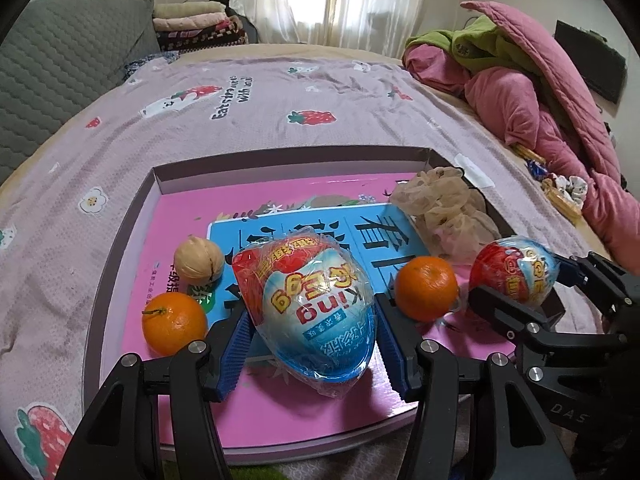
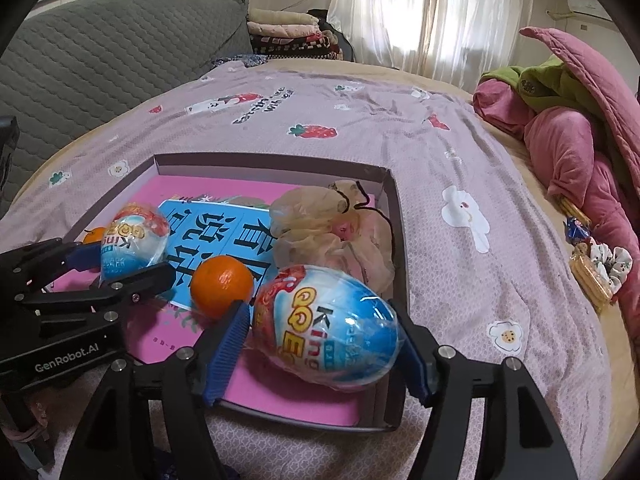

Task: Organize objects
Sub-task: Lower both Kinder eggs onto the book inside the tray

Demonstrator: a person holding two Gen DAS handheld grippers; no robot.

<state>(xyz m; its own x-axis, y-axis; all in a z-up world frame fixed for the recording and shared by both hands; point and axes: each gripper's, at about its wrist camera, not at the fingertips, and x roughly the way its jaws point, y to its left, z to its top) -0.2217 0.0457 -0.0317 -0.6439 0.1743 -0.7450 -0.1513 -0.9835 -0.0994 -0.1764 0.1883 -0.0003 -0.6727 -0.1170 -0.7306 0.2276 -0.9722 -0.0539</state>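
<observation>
The left gripper [image 1: 310, 334] has its 2 blue-padded fingers spread about as wide as the wrapped toy egg [image 1: 310, 304] between them; the egg sits on the pink book cover [image 1: 280, 400] inside the shallow box [image 1: 280, 156], and the pads stand at the egg's flanks, though whether they press on it or only bracket it I cannot tell. The right gripper [image 2: 324, 350] is set the same way around a second wrapped egg [image 2: 328, 328], which lies on its side at the near right part of the box, close to the box wall [image 2: 394, 216]; its pads also stand at the egg's sides, and a firm grip cannot be confirmed. Between the 2 eggs rests 1 orange [image 1: 426, 288], just beside the right gripper's left finger [image 2: 224, 344]. A second orange [image 1: 174, 322] lies left of the left gripper, touching or nearly touching its left finger, with a walnut [image 1: 199, 260] just behind it. A crumpled beige mesh bag [image 2: 332, 228] fills the far right corner of the box, behind the second egg. The box rests on a lilac strawberry-print bedspread [image 1: 280, 112]. Pink and green quilts [image 1: 520, 92] are heaped at the right edge of the bed, well apart from the box.
</observation>
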